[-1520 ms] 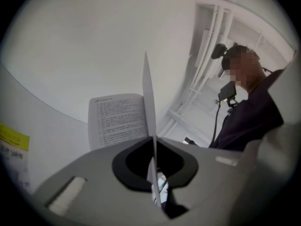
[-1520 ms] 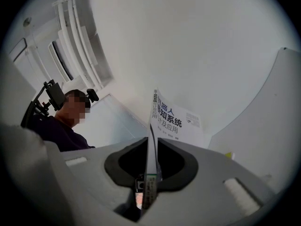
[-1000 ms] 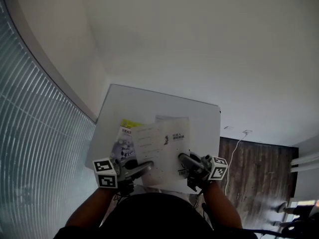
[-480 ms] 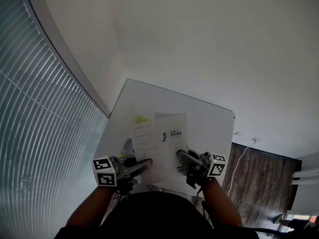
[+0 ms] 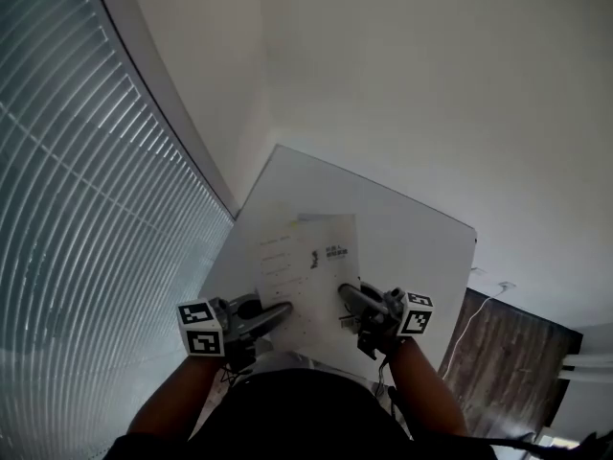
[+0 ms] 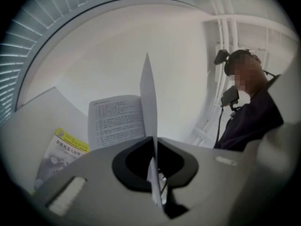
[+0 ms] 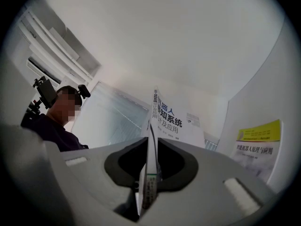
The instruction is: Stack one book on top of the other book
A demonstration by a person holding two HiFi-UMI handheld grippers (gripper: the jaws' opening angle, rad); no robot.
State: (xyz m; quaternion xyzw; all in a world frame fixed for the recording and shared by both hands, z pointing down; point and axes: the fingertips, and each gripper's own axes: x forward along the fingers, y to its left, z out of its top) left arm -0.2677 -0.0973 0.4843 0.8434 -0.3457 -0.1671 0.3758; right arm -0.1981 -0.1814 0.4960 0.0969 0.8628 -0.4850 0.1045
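Firmly pinched, white book (image 5: 308,257) spans left gripper (image 5: 283,309) and right gripper (image 5: 346,294)

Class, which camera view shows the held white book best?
The head view: the white book shows almost whole, held by the left gripper and the right gripper. The left gripper view shows it edge-on with a printed page; the right gripper view, edge-on with its title.

Lower book (image 6: 63,147) on table (image 5: 412,247), upper book (image 5: 306,271) above; L gripper (image 5: 285,309), R gripper (image 5: 345,292) at near corners.
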